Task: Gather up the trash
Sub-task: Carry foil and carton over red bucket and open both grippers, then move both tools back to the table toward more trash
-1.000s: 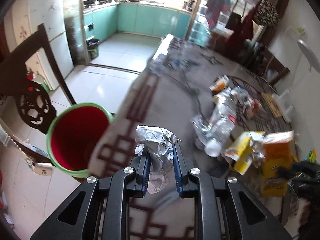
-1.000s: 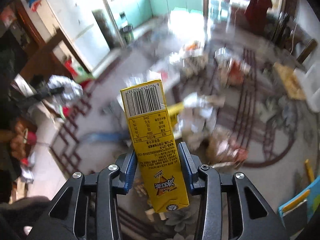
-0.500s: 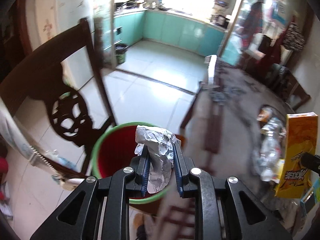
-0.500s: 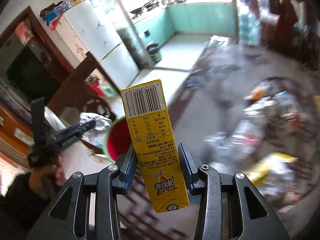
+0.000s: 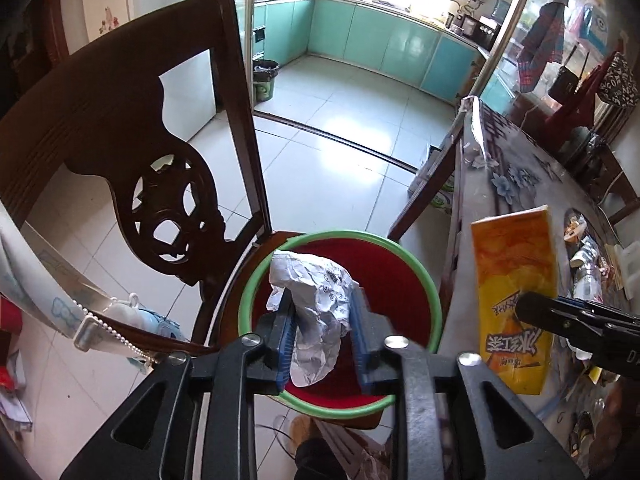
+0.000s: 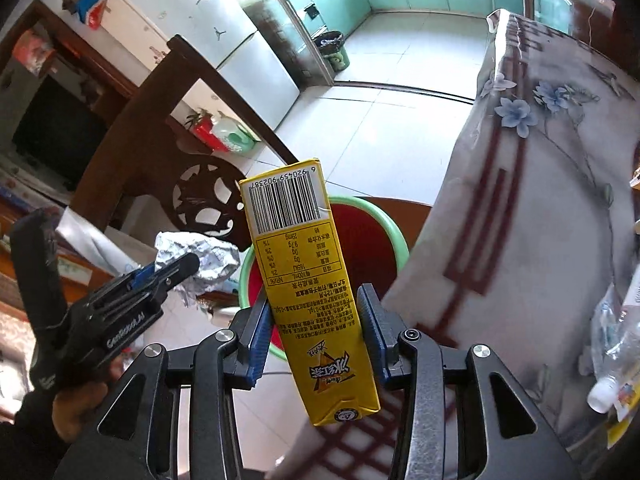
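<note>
Since a moment ago I am swinging both loads off the desk (image 6: 540,208) and over to the red bin (image 5: 400,280) with the green rim, which is sitting on the chair (image 5: 120,120). My left gripper (image 5: 320,332) is hovering right above the bin's mouth, jaws clamping the crumpled foil wad (image 5: 316,304). My right gripper (image 6: 316,332) is tilting toward the bin (just beside the desk edge), jaws squeezing the yellow drink carton (image 6: 304,280), barcode end up.
</note>
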### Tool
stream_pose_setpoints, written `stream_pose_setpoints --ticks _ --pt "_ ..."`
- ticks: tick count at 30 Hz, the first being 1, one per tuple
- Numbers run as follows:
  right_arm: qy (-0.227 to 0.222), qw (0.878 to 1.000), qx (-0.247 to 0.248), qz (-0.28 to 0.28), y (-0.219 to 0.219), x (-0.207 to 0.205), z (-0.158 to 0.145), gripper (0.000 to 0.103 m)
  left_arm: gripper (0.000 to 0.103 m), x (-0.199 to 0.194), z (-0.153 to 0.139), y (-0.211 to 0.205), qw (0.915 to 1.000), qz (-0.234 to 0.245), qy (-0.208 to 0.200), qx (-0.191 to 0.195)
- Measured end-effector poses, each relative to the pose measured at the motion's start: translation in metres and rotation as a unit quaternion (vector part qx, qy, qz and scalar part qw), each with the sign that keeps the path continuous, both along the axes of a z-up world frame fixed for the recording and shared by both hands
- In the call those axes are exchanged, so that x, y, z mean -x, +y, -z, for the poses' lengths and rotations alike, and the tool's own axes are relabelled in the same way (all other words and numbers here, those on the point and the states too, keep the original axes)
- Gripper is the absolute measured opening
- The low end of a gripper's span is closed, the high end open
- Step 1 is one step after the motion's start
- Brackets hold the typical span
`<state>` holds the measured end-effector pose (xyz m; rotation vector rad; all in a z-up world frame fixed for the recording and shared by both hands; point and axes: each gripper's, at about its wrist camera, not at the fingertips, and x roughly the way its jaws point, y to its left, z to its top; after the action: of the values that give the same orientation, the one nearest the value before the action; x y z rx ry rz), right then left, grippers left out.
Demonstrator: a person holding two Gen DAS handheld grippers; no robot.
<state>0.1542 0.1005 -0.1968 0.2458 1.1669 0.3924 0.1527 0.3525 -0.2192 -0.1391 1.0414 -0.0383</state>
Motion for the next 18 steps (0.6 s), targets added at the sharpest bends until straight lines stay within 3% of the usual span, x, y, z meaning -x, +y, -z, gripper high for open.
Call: stream_pose_setpoints --ticks 2,4,10,18 --pt "0.003 1.000 0.000 0.013 -0.001 -0.001 -0.002 0.065 0.065 -0.003 0.001 0.001 0.9999 -0.002 0.001 -0.012" --pt "-0.005 1.000 0.004 0.021 0.001 0.006 -0.005 0.071 0.066 -0.002 -0.003 0.001 0.9998 -0.004 -0.010 -0.019" --pt "-0.021 0.999 0.025 0.024 -0.012 0.021 -0.019 0.071 0.066 0.001 -0.010 -0.008 0.9997 0.000 -0.021 -0.008" --pt "-0.044 0.997 0.039 0.054 -0.061 0.056 -0.035 0.072 0.066 0.012 -0.030 -0.064 0.9986 0.035 -0.039 -0.001"
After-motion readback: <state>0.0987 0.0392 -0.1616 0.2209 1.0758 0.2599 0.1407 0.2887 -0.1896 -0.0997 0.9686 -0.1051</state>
